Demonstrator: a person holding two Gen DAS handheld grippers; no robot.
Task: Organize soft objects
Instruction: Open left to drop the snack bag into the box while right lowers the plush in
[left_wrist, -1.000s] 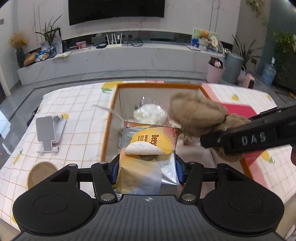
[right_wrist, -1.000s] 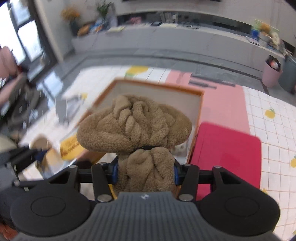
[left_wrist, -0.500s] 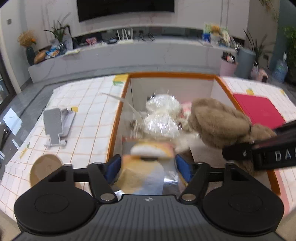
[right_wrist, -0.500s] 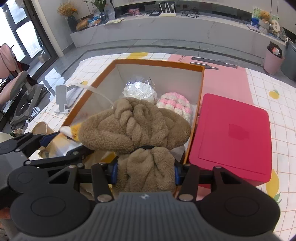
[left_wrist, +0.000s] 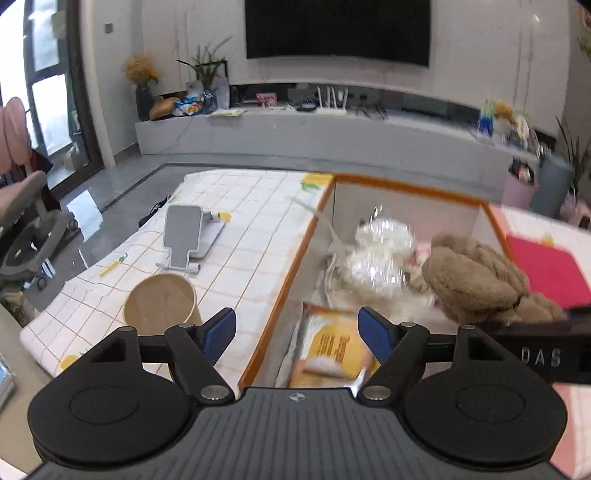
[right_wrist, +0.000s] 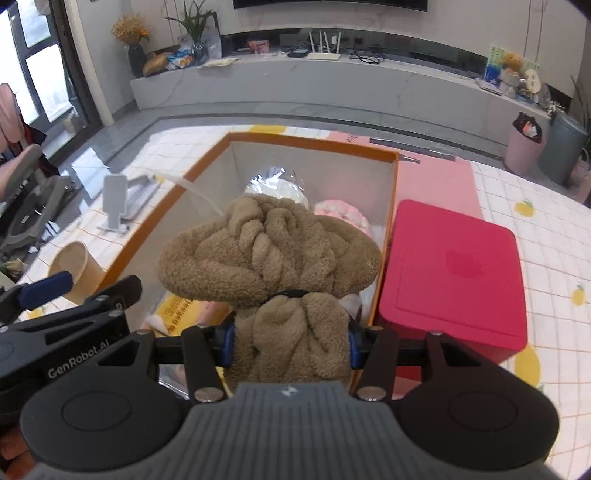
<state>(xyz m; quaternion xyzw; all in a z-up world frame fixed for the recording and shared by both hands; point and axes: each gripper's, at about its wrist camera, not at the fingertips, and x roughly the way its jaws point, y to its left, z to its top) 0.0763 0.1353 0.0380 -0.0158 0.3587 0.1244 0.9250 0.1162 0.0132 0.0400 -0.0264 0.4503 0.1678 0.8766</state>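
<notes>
Living room behind: dark wall screen (left_wrist: 338, 31), long pale low shelf beneath, plants at either end. Desk (left_wrist: 240, 236) under a white grid-pattern cloth with yellow fruit prints.

Left wrist view:
- Left gripper (left_wrist: 297, 330) hovering over the near left corner of the orange-rimmed box (left_wrist: 406, 186). Jaws spread wide, just been opening, nothing between the blue pads (left_wrist: 371, 330).
- Yellow snack packet (left_wrist: 334, 349) lying flat on the box floor right below the gap, free of both pads.
- Two clear-wrapped white bundles (left_wrist: 380, 258) deeper in the box, blurred.
- Brown fleece bundle (left_wrist: 472, 277) at right, over the box interior, with the black body of the other tool marked "DAS" under it.
- Paper cup (left_wrist: 160, 304) upright on the cloth just left of the box; grey phone stand (left_wrist: 184, 236) further back.
- Red lid (left_wrist: 550, 267) beyond the box's right wall.

Right wrist view:
- Right gripper (right_wrist: 288, 345) with jaws pinching the lower lobe of the brown fleece bundle (right_wrist: 269, 247); dark band around its waist, upper lobe bulging out ahead of the pads.
- Bundle held above the orange-rimmed box (right_wrist: 314, 142), not touching the floor as far as visible.
- Wrapped white bundle (right_wrist: 275, 184) and a pink-and-white soft item (right_wrist: 343, 212) behind it in the box.
- Yellow snack packet (right_wrist: 177, 312) partly showing at lower left.
- Red lid (right_wrist: 458, 273) touching the box's right wall.
- Left gripper (right_wrist: 48, 288) entering from the left, near the paper cup (right_wrist: 75, 267).
</notes>
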